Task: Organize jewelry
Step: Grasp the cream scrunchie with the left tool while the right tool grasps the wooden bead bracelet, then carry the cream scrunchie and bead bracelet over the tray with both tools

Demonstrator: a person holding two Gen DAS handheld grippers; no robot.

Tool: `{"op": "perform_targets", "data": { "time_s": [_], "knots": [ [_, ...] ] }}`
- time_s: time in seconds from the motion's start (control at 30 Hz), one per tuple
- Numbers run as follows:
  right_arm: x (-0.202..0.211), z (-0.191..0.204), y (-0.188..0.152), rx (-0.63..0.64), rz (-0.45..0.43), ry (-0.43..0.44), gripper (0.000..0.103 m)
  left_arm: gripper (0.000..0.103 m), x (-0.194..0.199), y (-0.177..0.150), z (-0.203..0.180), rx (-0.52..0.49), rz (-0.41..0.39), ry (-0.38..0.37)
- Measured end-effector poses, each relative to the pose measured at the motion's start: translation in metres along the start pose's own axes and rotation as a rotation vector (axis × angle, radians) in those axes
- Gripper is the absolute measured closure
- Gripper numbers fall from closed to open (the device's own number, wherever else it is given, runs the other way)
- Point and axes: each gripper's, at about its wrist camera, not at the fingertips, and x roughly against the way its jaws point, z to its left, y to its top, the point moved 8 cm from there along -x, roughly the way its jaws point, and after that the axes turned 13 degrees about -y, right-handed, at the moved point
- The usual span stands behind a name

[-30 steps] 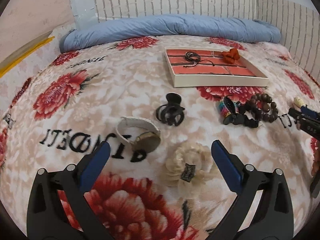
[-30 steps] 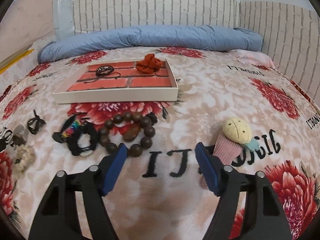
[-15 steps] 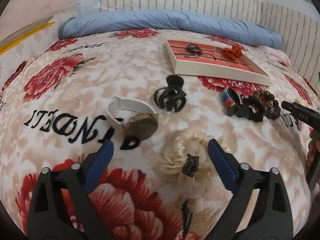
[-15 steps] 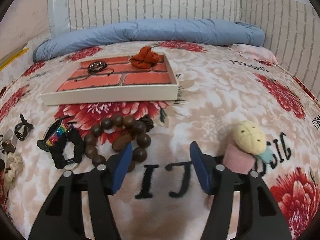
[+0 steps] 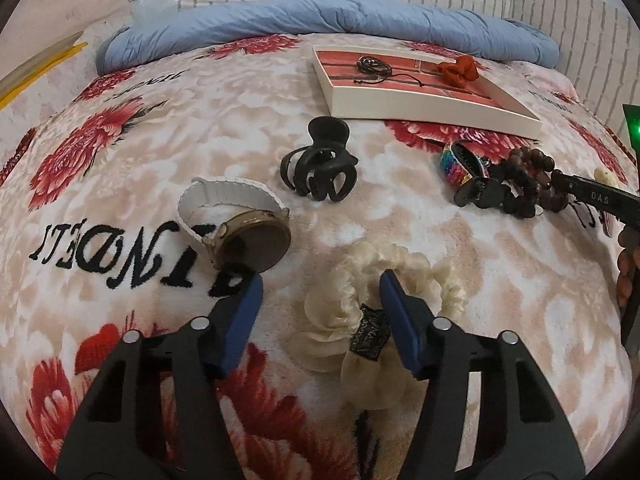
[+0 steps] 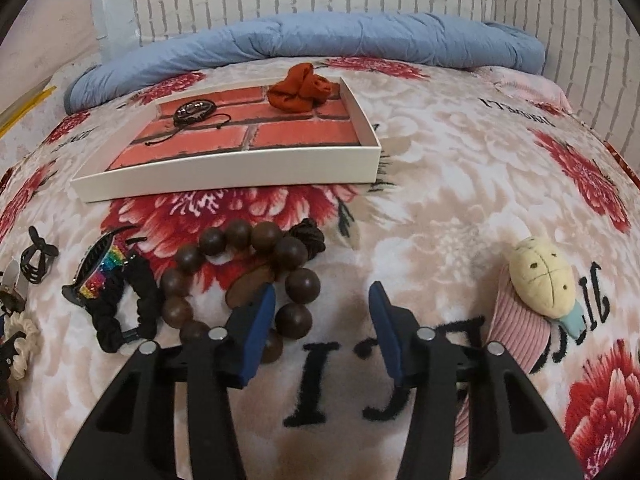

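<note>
My left gripper [image 5: 320, 288] is open, low over the bed, its jaws straddling the left part of a cream scrunchie [image 5: 372, 300]. A gold watch with a white strap [image 5: 240, 220] lies just left, a black claw clip [image 5: 320, 168] beyond. My right gripper [image 6: 322, 304] is open, its left finger over the edge of a brown bead bracelet [image 6: 240, 272]. A rainbow clip and black scrunchie [image 6: 116, 292] lie left of it. The brick-patterned tray [image 6: 240, 172] holds a black cord bracelet [image 6: 196, 112] and an orange scrunchie [image 6: 304, 88].
A pink and cream plush hair tie [image 6: 532, 292] lies right of my right gripper. A blue rolled duvet [image 6: 320, 40] runs along the back by the brick-pattern wall. The floral blanket [image 5: 120, 140] covers the bed. The right gripper's tip shows in the left wrist view [image 5: 600, 200].
Both grippers have moved forward and down. The left jaws have narrowed and now reach the cream scrunchie. The right jaws have narrowed beside the bead bracelet.
</note>
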Motion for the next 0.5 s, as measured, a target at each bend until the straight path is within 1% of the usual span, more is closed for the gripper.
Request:
{"op": "perform_targets", "data": {
  "time_s": [0.07,0.13,0.17,0.2,0.23,0.3,0.37,0.5],
  "knots": [
    [-0.003,0.001,0.001,0.003,0.012,-0.001,0.058,0.051,-0.001,0.001,-0.001,-0.006,0.001,0.003],
    [-0.006,0.004,0.001,0.011,0.022,-0.009,0.063,0.054,-0.002,0.002,-0.001,-0.008,0.001,0.003],
    [-0.006,0.005,0.002,0.015,0.022,-0.011,0.065,0.058,-0.001,0.002,-0.001,-0.006,0.0,0.002],
    [-0.006,0.007,0.002,0.025,0.022,-0.014,0.07,0.063,-0.002,0.002,-0.002,-0.005,0.0,-0.005],
    [-0.006,0.01,0.002,0.036,0.021,-0.016,0.074,0.066,-0.002,0.002,-0.002,-0.004,-0.001,-0.01],
    [-0.006,0.013,0.002,0.051,0.022,-0.019,0.079,0.076,-0.003,0.002,-0.003,-0.005,0.003,-0.018],
    [-0.007,0.014,0.002,0.056,0.026,-0.021,0.079,0.078,-0.005,0.002,-0.005,-0.012,0.01,-0.016],
    [-0.009,0.012,0.003,0.037,0.038,0.002,0.08,0.089,-0.004,0.002,-0.005,-0.012,0.007,-0.012]
  ]
}}
